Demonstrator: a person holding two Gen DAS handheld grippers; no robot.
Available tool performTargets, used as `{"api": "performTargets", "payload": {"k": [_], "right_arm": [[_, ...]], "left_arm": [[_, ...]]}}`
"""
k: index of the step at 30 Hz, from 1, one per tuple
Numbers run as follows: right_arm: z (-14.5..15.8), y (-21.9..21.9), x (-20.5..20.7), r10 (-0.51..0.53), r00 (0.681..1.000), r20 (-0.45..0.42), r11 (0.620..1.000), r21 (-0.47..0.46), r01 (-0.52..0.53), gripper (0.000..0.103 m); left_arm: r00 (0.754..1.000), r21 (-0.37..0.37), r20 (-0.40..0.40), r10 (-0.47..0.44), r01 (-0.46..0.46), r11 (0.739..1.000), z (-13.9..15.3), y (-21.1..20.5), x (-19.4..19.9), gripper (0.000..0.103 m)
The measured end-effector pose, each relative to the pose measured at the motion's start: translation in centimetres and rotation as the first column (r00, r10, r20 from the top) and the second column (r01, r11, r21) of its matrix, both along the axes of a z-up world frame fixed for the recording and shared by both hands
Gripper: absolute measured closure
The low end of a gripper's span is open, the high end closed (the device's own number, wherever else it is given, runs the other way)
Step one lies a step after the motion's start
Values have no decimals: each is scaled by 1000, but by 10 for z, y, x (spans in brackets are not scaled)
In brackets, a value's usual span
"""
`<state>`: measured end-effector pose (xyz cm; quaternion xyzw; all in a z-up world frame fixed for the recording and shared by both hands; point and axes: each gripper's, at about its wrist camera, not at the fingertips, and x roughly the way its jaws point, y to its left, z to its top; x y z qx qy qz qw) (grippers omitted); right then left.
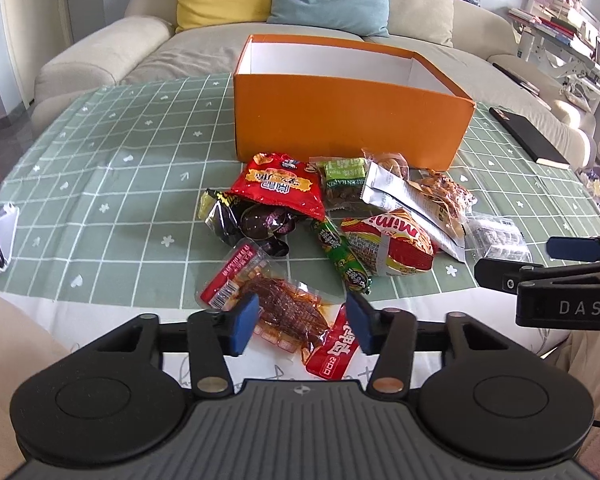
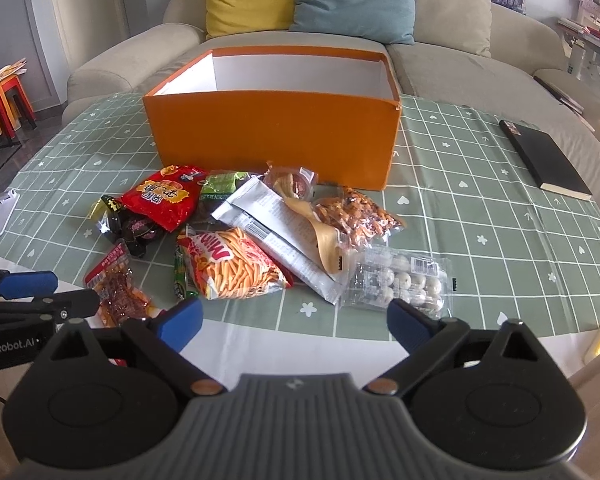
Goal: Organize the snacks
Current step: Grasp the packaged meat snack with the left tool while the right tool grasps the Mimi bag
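Our left gripper (image 1: pixel 303 323) half open astride the jerky pack (image 1: pixel 276 308) at the worktop's near edge; right gripper (image 2: pixel 295 323) wide open, empty.

Open-topped orange box (image 2: pixel 274 134) behind snack pile (image 2: pixel 256 236); bare tablecloth (image 2: pixel 480 216) right.

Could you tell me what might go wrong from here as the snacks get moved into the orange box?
The left hand-held gripper is open around the clear, oily packet of red spicy strips, which may slip or tear if pinched.

The right hand-held gripper, also open, faces the clear crinkly pack of round white balls, which could crush.

The snacks overlap in front of the tall orange cardboard box, so lifting the silver foil pouch may drag neighbours along.
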<state>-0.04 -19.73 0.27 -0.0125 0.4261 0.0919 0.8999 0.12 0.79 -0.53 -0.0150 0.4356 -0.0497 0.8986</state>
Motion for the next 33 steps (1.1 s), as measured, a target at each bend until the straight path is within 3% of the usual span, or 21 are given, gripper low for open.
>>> {"api": "performTargets", "payload": {"k": [3, 5, 8, 17, 20, 27, 33], "right_arm": [[-3, 5, 2, 40, 999, 2, 999, -7, -40, 28], [-6, 10, 3, 63, 998, 5, 998, -13, -63, 32], [-9, 15, 5, 90, 996, 24, 996, -16, -89, 32], [-16, 33, 9, 189, 980, 58, 981, -53, -186, 31], [-20, 37, 13, 191, 979, 69, 980, -77, -186, 25], [-28, 48, 28, 225, 971, 77, 971, -95, -218, 25], [-37, 61, 41, 260, 964, 49, 963, -84, -255, 33]], "left_arm": [[999, -44, -35, 23, -25, 999, -4, 8, 2, 55], [998, -62, -56, 43, -46, 997, -8, 12, 4, 54], [994, -79, -87, 63, -69, 994, -15, 16, 7, 41], [966, -190, -207, 152, -192, 963, -36, 29, 27, 31], [948, -225, -251, 196, -254, 941, -40, 34, 33, 28], [914, -203, -300, 272, -340, 918, -42, 34, 49, 25], [895, -186, -332, 297, -371, 910, -49, 33, 59, 25]]}}
